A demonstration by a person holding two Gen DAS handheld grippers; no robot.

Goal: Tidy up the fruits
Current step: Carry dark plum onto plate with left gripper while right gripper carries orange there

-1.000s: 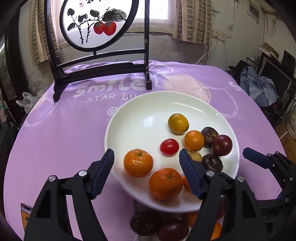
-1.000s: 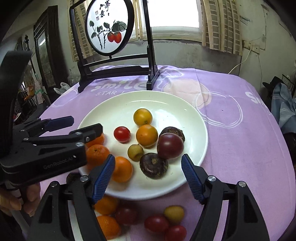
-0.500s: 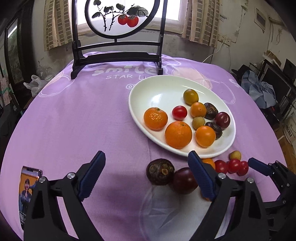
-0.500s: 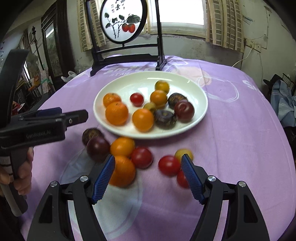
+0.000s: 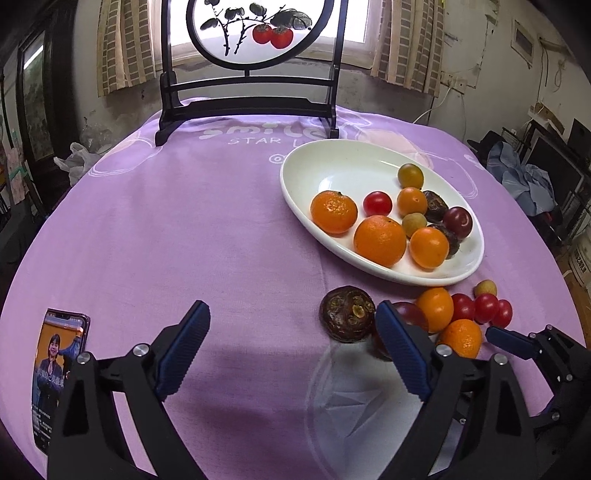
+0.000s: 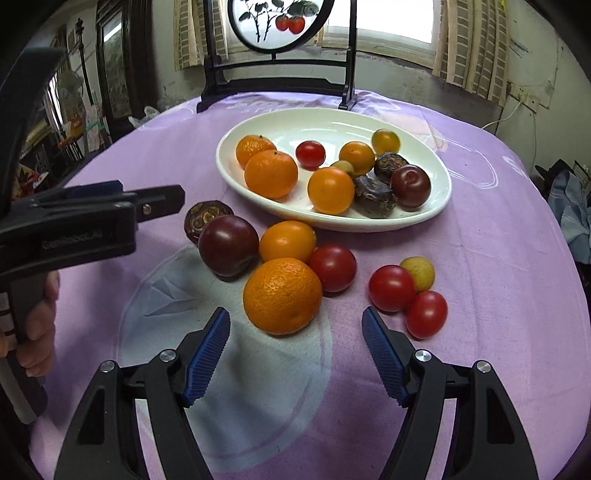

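Observation:
A white oval plate (image 5: pixel 332 162) (image 6: pixel 288 127) on the purple cloth holds several fruits: oranges, a cherry tomato, dark plums and brown wrinkled fruits. More fruit lies loose on the cloth in front of it: a large orange (image 6: pixel 282 295), a dark plum (image 6: pixel 228 245), a brown wrinkled fruit (image 5: pixel 347 314), a smaller orange (image 6: pixel 287 240), three tomatoes and a yellow longan (image 6: pixel 418 273). My right gripper (image 6: pixel 295 350) is open and empty, just short of the large orange. My left gripper (image 5: pixel 291 354) is open and empty, left of the brown fruit; it also shows in the right wrist view (image 6: pixel 110 206).
A phone (image 5: pixel 55 369) with a lit screen lies at the near left of the table. A black wooden stand with a round painted screen (image 5: pixel 255 33) stands at the table's far edge. Clothes and clutter sit beyond the right edge.
Both grippers have pulled back from over the plate toward the near edge. The loose fruits in front of the plate have come fully into view. Both stay open.

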